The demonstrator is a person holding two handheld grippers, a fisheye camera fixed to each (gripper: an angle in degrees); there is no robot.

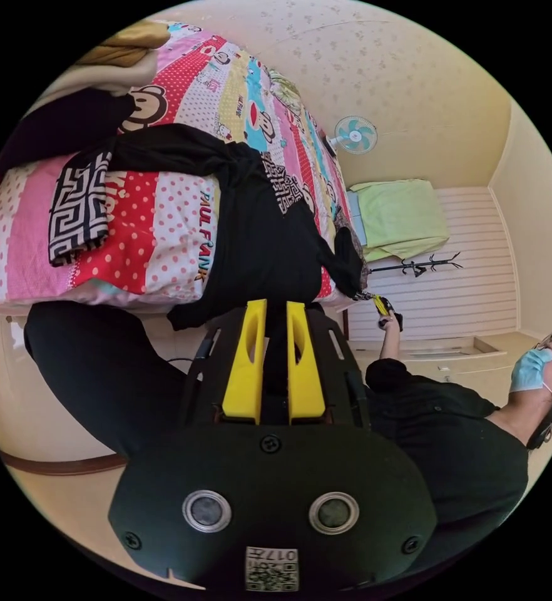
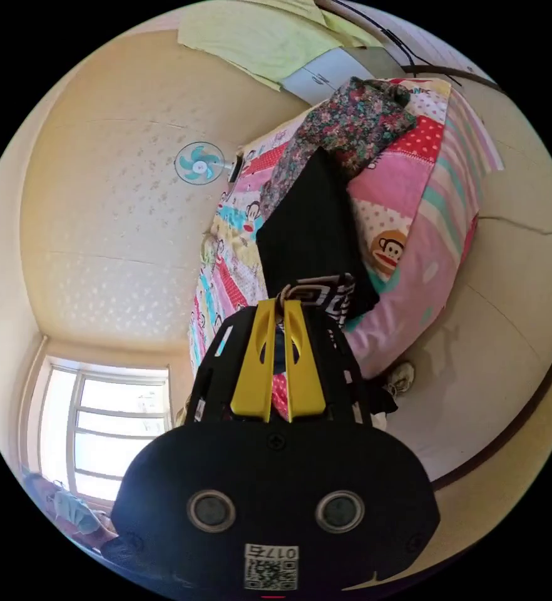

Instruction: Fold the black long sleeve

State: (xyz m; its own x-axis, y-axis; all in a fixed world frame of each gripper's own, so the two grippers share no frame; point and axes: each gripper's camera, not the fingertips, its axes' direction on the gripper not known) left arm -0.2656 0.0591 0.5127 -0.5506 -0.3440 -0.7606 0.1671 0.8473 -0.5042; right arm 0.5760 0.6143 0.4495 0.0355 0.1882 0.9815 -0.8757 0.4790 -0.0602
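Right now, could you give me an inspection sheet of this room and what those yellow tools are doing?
Surface: bed with patchwork cartoon quilt.
Job's things: black long sleeve spread over the bed edge; patterned cuff lying flat.
Clutter: floral cloth, folded pile.
Grippers: left tool shut on the shirt's hem; right tool shut on the other patterned cuff.
Cables: nothing seen.
Surroundings: wall fan, window, green cloth, coat rack.
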